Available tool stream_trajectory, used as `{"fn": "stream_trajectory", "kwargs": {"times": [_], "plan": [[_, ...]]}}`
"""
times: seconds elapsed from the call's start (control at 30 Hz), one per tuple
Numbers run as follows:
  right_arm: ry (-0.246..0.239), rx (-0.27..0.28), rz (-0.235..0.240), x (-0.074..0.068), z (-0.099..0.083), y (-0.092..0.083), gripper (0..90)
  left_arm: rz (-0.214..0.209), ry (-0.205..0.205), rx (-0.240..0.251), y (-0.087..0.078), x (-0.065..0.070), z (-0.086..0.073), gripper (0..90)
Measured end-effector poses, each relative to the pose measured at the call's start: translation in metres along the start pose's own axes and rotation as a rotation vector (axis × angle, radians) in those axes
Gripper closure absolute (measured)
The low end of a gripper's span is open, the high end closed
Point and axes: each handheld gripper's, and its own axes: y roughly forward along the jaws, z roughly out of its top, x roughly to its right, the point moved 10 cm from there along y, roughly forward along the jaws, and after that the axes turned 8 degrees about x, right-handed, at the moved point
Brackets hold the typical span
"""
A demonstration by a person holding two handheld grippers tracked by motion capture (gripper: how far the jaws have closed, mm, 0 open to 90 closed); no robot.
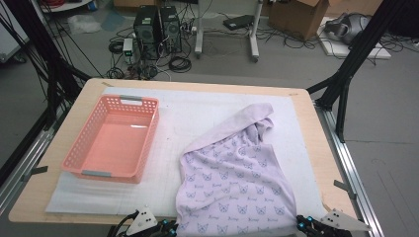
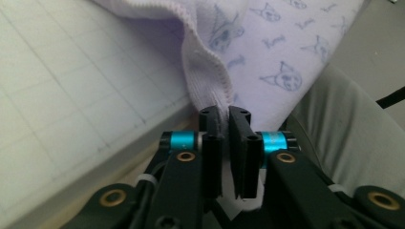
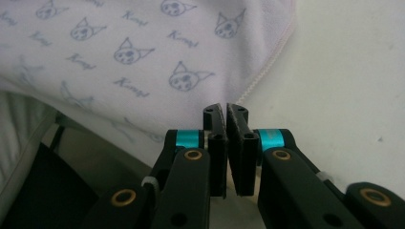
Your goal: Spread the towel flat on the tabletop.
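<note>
Starting at the counter's left side, the salmon-pink perforated plastic basket point(image 1: 112, 138) sits empty on the white gridded mat point(image 1: 173, 118), its walls rigid and full of small holes. At the near edge, your left gripper point(image 2: 223, 117) has its fingers clamped on the ribbed hem of the lilac cotton garment printed with small cat faces point(image 1: 232, 182); the fabric bunches into a soft fold just above the pinch. The garment lies crumpled over the counter's near right part, one end trailing towards the far right corner and its near edge hanging over the counter's near edge. Your right gripper point(image 3: 225, 114) sits at the garment's near right corner, fingers together, though whether any cloth is caught between them I cannot tell. Check that grip before lifting. Then raise both hands evenly and draw them apart, so the limp, stretchy knit spreads flat without slipping.
</note>
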Motion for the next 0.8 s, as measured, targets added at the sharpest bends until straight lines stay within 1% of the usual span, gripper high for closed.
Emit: {"fn": "stream_trajectory", "kwargs": {"times": [0.03,0.07,0.1,0.13,0.17,0.2,0.23,0.27,0.3,0.33,0.43,0.47,0.5,0.53,0.57,0.6,0.63,0.67,0.73,0.8], "plan": [[0.005,-0.002,0.009,-0.002,0.0,-0.001,84.9,-0.005,-0.013,0.022,-0.002,-0.001,0.005,69.0],[0.014,0.011,0.01,-0.003,0.002,-0.001,80.3,-0.006,-0.025,0.062,-0.004,-0.003,0.011,64.2],[0.026,0.033,-0.001,-0.002,0.006,-0.002,70.8,0.0,-0.025,0.08,-0.004,-0.004,0.015,61.6],[0.036,0.044,-0.003,-0.002,0.008,-0.001,68.3,0.01,-0.031,0.101,-0.003,-0.006,0.02,59.0],[0.04,0.06,-0.004,-0.002,0.011,0.0,65.5,0.02,-0.034,0.111,-0.002,-0.008,0.023,57.0],[0.038,0.064,-0.012,-0.001,0.012,0.001,63.3,0.038,-0.036,0.114,0.003,-0.011,0.026,54.7],[0.031,0.068,-0.022,0.0,0.013,0.005,61.5,0.046,-0.033,0.108,0.007,-0.014,0.028,51.9],[0.027,0.07,-0.034,0.001,0.014,0.009,59.8,0.054,-0.026,0.106,0.012,-0.016,0.031,51.0],[0.027,0.068,-0.044,0.003,0.014,0.013,59.0,0.062,-0.028,0.104,0.017,-0.019,0.033,50.5],[0.022,0.068,-0.05,0.005,0.014,0.017,58.3,0.07,-0.031,0.102,0.022,-0.023,0.036,50.0],[0.033,0.062,-0.066,0.01,0.014,0.027,57.0,0.079,-0.045,0.088,0.038,-0.031,0.043,50.2],[0.033,0.054,-0.069,0.012,0.013,0.031,57.5,0.079,-0.043,0.074,0.043,-0.032,0.041,51.1],[0.041,0.044,-0.064,0.011,0.01,0.033,59.8,0.083,-0.035,0.055,0.046,-0.032,0.038,54.8],[0.042,0.041,-0.064,0.012,0.008,0.035,62.2,0.116,0.007,0.052,0.048,-0.033,0.036,61.1],[0.045,0.049,-0.069,0.013,0.008,0.033,70.0,0.13,0.014,0.05,0.048,-0.034,0.035,70.1],[0.053,0.046,-0.061,0.013,0.008,0.032,80.8,0.106,-0.009,0.045,0.046,-0.032,0.035,76.0],[0.066,0.032,-0.043,0.012,0.006,0.03,84.8,0.117,-0.001,0.039,0.045,-0.032,0.035,85.3],[0.063,0.027,-0.044,0.011,0.006,0.029,85.8,0.12,0.006,0.032,0.043,-0.031,0.034,86.4],[0.053,0.011,-0.04,0.01,0.004,0.024,86.5,0.099,-0.015,0.024,0.035,-0.03,0.031,87.0],[0.043,-0.001,-0.031,0.006,0.0,0.015,86.6,0.082,-0.031,0.025,0.023,-0.027,0.026,87.0]]}}
